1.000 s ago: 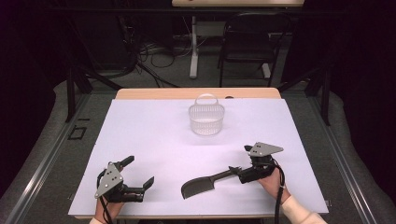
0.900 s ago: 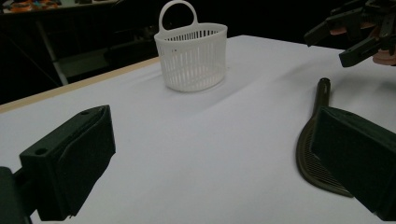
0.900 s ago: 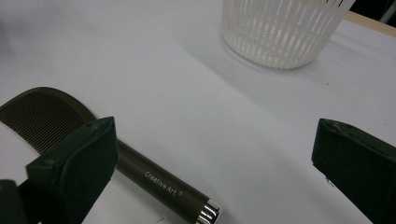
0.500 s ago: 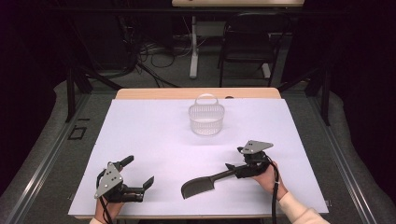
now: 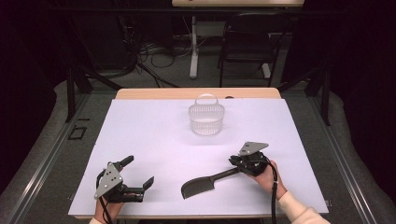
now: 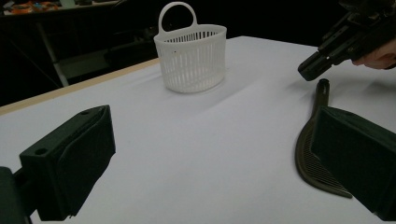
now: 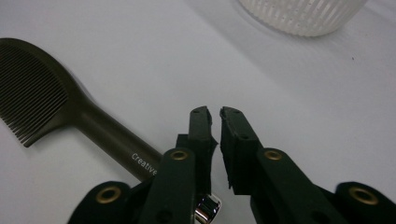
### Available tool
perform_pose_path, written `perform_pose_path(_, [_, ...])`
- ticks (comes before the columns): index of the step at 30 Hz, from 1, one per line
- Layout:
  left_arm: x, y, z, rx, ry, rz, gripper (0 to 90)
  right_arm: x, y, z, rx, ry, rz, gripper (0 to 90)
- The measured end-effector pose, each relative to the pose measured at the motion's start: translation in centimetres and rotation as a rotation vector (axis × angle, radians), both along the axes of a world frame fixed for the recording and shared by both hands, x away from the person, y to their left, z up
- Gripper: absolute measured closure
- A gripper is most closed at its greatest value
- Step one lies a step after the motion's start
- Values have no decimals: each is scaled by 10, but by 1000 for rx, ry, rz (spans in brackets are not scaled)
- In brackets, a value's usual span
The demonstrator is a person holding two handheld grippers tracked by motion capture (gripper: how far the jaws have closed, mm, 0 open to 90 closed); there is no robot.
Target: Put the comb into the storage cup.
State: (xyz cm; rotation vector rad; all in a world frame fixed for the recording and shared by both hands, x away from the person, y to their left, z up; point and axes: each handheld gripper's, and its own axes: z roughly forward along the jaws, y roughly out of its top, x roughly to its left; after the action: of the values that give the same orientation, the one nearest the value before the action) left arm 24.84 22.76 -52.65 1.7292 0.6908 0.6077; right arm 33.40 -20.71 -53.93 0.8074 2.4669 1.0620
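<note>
A dark comb (image 5: 201, 185) lies flat on the white table (image 5: 154, 135) near the front, with its handle pointing back and to the right. My right gripper (image 5: 232, 161) hovers at the end of that handle, its jaws nearly touching with nothing between them. In the right gripper view the comb (image 7: 42, 98) runs under the right gripper (image 7: 215, 114). My left gripper (image 5: 138, 171) rests at the front left, open and empty. From the left gripper view, the comb (image 6: 308, 158) lies partly behind its right jaw, and the right gripper (image 6: 310, 70) hangs just above the handle end.
A white slatted basket (image 5: 206, 119) with a loop handle stands upright at the middle back of the table; it is also in the left gripper view as basket (image 6: 191, 60). A chair (image 5: 245, 44) and cables sit beyond the far table edge.
My right gripper has shifted slightly left toward the comb's handle end. The comb, basket and left gripper have stayed in place.
</note>
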Motion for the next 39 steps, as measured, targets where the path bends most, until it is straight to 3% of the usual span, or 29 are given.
perform_pose_path(4, [0, 0, 0, 2, -1, 0, 0, -1, 0, -1, -18, -1, 7, 900])
perform_pose_path(22, [-1, 0, 1, 6, -6, 1, 1, -2, 2, -7, -89, 14, 24, 900])
perform_pose_path(39, [-1, 1, 1, 7, -7, -1, 1, -8, 4, -6, -113, 28, 35, 900])
